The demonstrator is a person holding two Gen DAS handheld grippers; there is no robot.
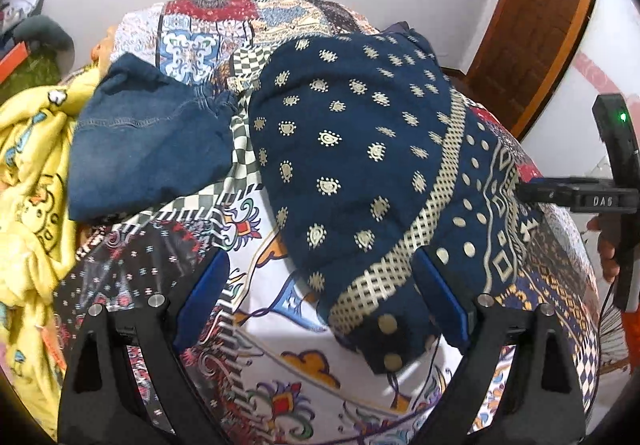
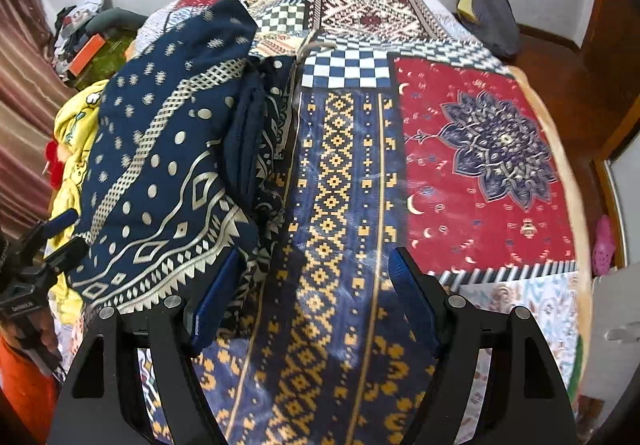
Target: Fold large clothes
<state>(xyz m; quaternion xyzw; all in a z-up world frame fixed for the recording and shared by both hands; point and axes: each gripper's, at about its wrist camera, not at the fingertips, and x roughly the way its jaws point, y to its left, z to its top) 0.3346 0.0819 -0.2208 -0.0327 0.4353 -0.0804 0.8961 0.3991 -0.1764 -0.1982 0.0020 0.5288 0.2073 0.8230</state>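
Both grippers tipped downward, jaws apart.
The left gripper [image 1: 320,297] and right gripper [image 2: 316,301] gape wide, seemingly pinching nothing; a hand [image 1: 606,245] grips the right one.

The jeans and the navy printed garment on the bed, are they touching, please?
Apart. The left wrist view shows bedspread between the jeans and the navy printed garment.
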